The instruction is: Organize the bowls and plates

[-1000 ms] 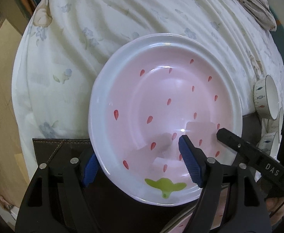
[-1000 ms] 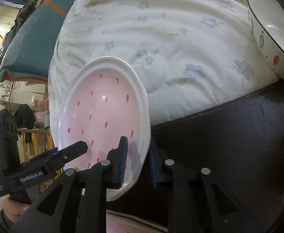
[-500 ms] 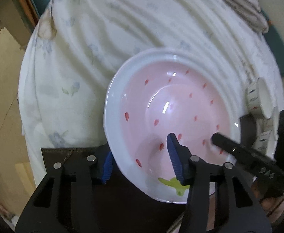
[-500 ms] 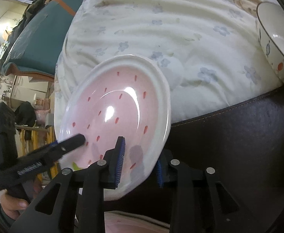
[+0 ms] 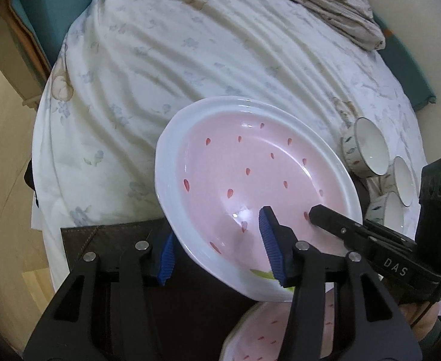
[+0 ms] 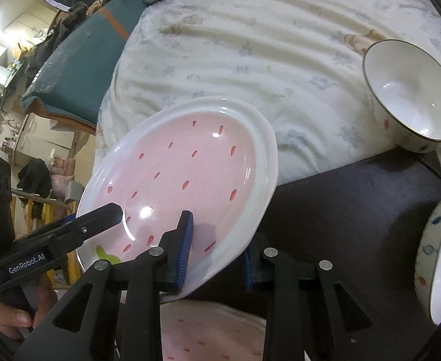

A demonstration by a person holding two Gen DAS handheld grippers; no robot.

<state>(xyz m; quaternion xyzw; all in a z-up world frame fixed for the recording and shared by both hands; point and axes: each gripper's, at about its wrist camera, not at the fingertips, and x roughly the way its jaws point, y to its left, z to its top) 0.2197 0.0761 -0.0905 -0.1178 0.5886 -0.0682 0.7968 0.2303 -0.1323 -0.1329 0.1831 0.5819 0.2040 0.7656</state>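
A pink plate (image 5: 250,180) with red seed marks and a white rim is held tilted above a dark brown mat (image 6: 355,204), carried by both claws at once. The left gripper (image 5: 217,246) straddles the plate's near-left rim, one blue pad under the plate and the other over the pink inside; the pads look wider apart than the rim is thick, so I cannot tell whether they truly pinch it. The right gripper (image 6: 217,252) is pinching the plate's lower right rim, one pad pressed on the pink face and the other behind the rim.

Directly below the held plate, a second plate (image 6: 214,331) of the same pattern lies on the mat. Behind the mat is a cream floral quilt (image 5: 190,60). Three small white bowls (image 5: 368,147) with painted marks sit on their sides in a row at the right edge of the mat. A hand (image 6: 18,310) grips the left tool's handle.
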